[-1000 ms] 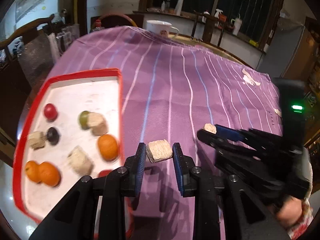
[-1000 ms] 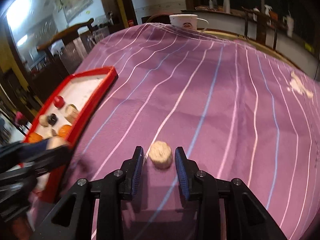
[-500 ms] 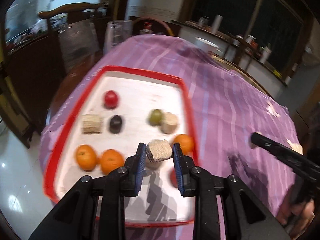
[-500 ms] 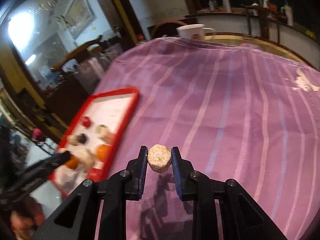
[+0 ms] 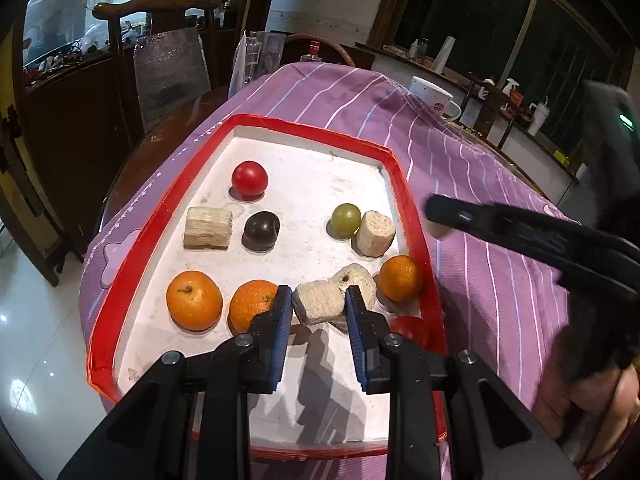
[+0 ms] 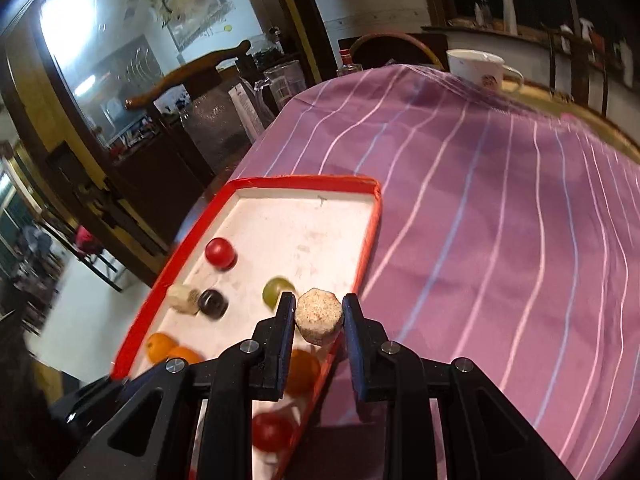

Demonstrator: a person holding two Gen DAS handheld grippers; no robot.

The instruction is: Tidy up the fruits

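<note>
**A:** Fruits first, left to right in your red-rimmed tray (image 5: 176,200): two oranges (image 5: 194,300) in the near row, a pale cut chunk (image 5: 208,227) behind them, then the red round fruit (image 5: 249,178) and the dark one (image 5: 262,231), the green grape (image 5: 345,221) touching another pale piece (image 5: 375,233), and a third orange (image 5: 401,277) by the right rim.

**B:** So how much is done?

**A:** Most of it, by my reckoning. Ten pieces lie in the tray; two more are in your grippers, and the striped purple cloth (image 6: 500,220) shows no loose fruit.

**B:** And my hands?

**A:** Your left gripper (image 5: 319,303) is clamped on a pale fibrous chunk (image 5: 318,302), tilted downward over the tray's near row, just in front of a similar piece (image 5: 356,278). Whether the chunk touches the tray floor, I cannot tell. Your right gripper (image 6: 319,316) grips a rounded beige piece (image 6: 319,315), angled down above the tray's right rim, not yet inside. The view there is blurred.

**B:** What remains?

**A:** Setting both pieces down, likely beside their like.
</note>
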